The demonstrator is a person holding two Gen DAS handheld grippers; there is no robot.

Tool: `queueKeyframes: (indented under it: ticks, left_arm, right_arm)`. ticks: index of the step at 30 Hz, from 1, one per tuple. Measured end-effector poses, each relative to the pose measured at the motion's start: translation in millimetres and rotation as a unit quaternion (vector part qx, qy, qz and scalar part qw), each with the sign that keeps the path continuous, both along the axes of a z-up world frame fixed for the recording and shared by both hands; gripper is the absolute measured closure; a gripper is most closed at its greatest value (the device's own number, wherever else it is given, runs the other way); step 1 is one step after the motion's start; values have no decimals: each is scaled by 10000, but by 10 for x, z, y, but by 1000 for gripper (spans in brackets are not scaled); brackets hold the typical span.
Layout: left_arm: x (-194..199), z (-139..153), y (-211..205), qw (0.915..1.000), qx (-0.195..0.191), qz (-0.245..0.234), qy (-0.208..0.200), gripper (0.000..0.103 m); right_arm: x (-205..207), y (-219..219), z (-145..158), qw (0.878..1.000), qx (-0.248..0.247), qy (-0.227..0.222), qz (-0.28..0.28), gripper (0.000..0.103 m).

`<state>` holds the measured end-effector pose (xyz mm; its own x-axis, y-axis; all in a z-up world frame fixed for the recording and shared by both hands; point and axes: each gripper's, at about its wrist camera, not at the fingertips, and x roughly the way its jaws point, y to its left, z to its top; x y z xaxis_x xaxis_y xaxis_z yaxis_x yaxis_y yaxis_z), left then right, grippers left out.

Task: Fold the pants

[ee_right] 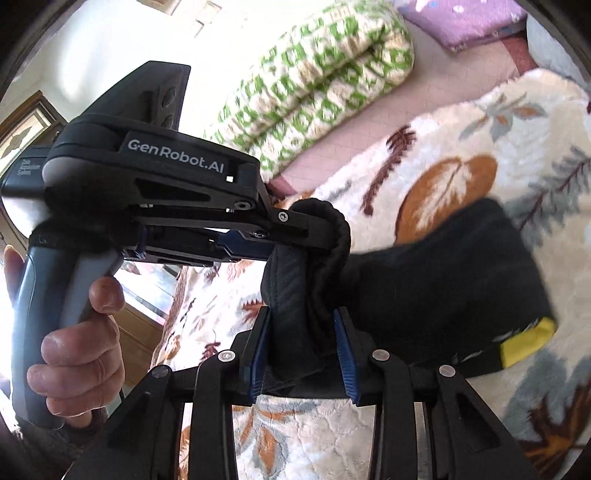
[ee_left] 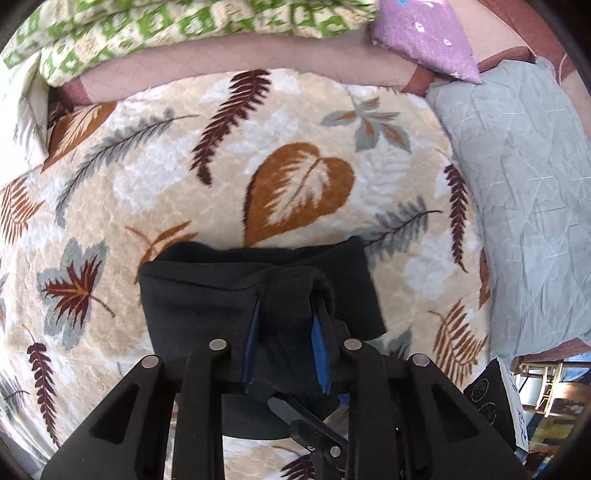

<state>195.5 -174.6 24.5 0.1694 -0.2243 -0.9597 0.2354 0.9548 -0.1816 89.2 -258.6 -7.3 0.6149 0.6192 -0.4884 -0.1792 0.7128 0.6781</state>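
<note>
Black pants [ee_left: 207,291] lie partly on the leaf-patterned blanket [ee_left: 295,177], one end lifted and bunched. In the left wrist view my left gripper [ee_left: 286,332] is shut on a thick fold of that fabric, which fills the gap between its blue pads [ee_left: 317,350]. In the right wrist view the pants [ee_right: 443,277] stretch to the right, with a yellow tag [ee_right: 528,341] at their edge. My right gripper [ee_right: 301,332] is shut on a bunched band of the pants. The left gripper [ee_right: 314,229] shows there too, clamped on the same bunch just above, held by a hand [ee_right: 85,350].
A green-and-white folded quilt [ee_left: 166,33] and a purple pillow [ee_left: 424,37] lie at the far side on a pink sheet [ee_left: 229,62]. A grey quilted pillow [ee_left: 524,192] lies to the right. Wooden furniture [ee_right: 22,125] stands beyond the bed's left edge.
</note>
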Motion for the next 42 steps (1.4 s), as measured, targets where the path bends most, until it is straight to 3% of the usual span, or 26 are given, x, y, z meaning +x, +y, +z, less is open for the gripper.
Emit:
queueKeyframes:
  ticks: [6,13,15,18,21,25,27,29,31,35,37,42]
  left_arm:
    - [102,-209,-410,9999,21,-101,64,80]
    - [187,-687,-775,9995,237,-133,155,77]
    - [191,-791,-827,9994,307,-92,133,75]
    - [156,-730,-828,9995,243,-184,35,73]
    - [136,-488,-629,9993,-317,-129,164,72]
    - [38,-44,-107,9950,-980,166,35,69]
    - [-79,89,273,9920,-1155,488,-147,44]
    - [-226,97,691,9885,-1118,937,-388,37]
    - [-348,-39,1008,9855,-1107,1228,-386,37]
    - [-425,-487,1386,9741,-1486,1683,268,37]
    - [-429,-653,1423,9697,-1597,1790,458,37]
    - [-408,-946,1250,9681,-1583,1801,722,37]
  right_arm:
    - [42,-359,117,9996,-155,-85,-237,69]
    - [21,-725,-215,9971,-305,244,-652,69]
    - [21,-771,-329,9950,-539,320,-772,69]
    - [21,-794,-480,9932,-737,499,-755,69]
    - [50,-851,-461,9940,-511,598,-759,67]
    - [-71,-950,-249,9952,-229,586,-748,55]
    - [-168,-1095,-96,9942,17,499,-949,54]
    - [-232,-1221,8,9918,135,406,-1202,47]
    - [-227,-1271,124,9905,55,444,-1300,43]
    - [3,-1040,173,9952,-156,635,-722,43]
    - [122,-909,152,9938,-461,736,-700,43]
    - [337,-673,31,9911,-946,845,-409,46]
